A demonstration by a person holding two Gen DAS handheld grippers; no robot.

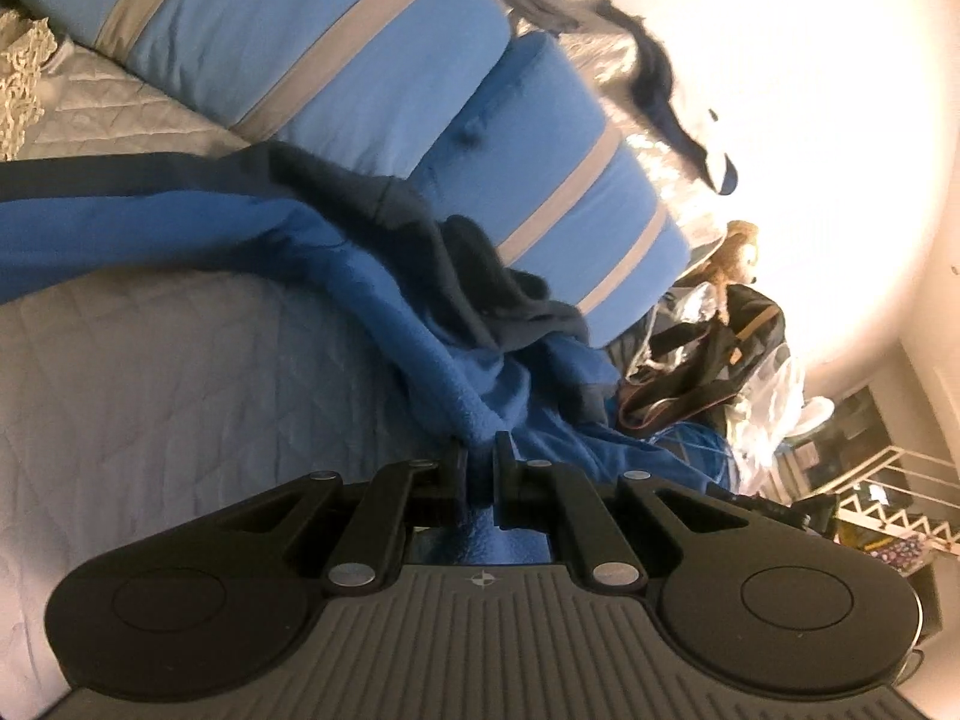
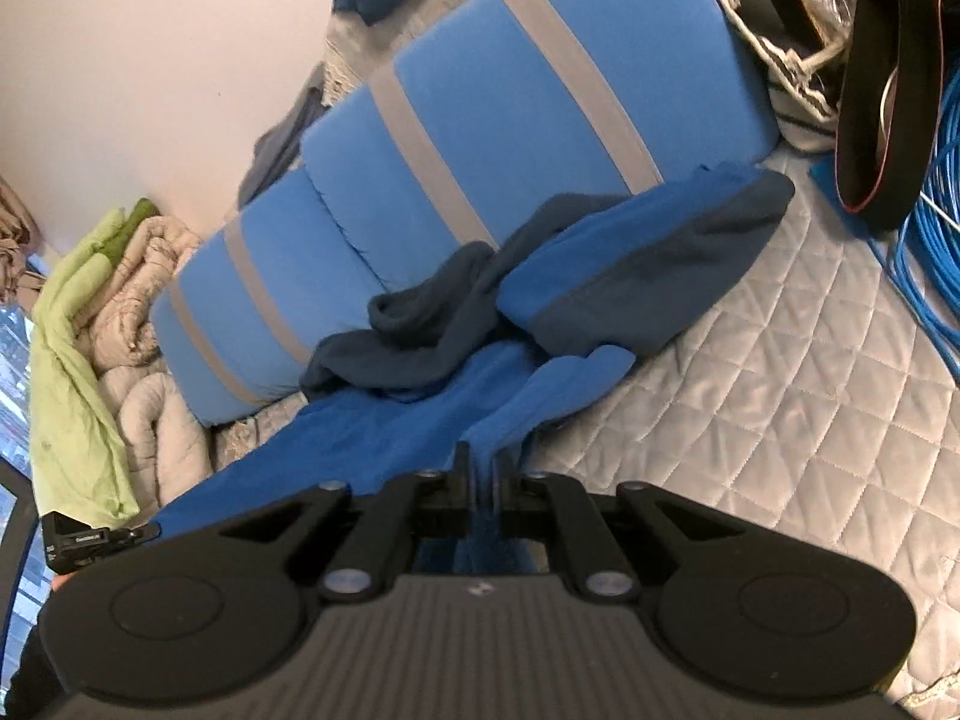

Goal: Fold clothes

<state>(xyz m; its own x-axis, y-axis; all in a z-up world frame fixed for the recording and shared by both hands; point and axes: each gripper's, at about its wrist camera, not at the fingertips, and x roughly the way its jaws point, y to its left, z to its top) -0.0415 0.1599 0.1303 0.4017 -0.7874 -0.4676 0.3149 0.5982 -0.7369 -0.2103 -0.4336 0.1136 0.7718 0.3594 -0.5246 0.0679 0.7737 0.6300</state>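
A blue fleece garment (image 1: 372, 276) with dark navy panels lies bunched on a grey quilted bed cover, against blue striped cushions. My left gripper (image 1: 479, 450) is shut on a bunch of its blue fabric, which runs back between the jaws. In the right wrist view the same garment (image 2: 606, 252) spreads ahead, a sleeve with a navy end pointing right. My right gripper (image 2: 479, 461) is shut on a fold of its blue fabric. The cloth is lifted slightly at both grips.
Blue cushions with grey stripes (image 2: 456, 138) line the wall side. The quilted cover (image 2: 780, 360) spreads to the right. A black bag (image 2: 882, 90) and blue cable (image 2: 936, 228) lie at the right edge. Folded blankets and a green cloth (image 2: 78, 300) sit left.
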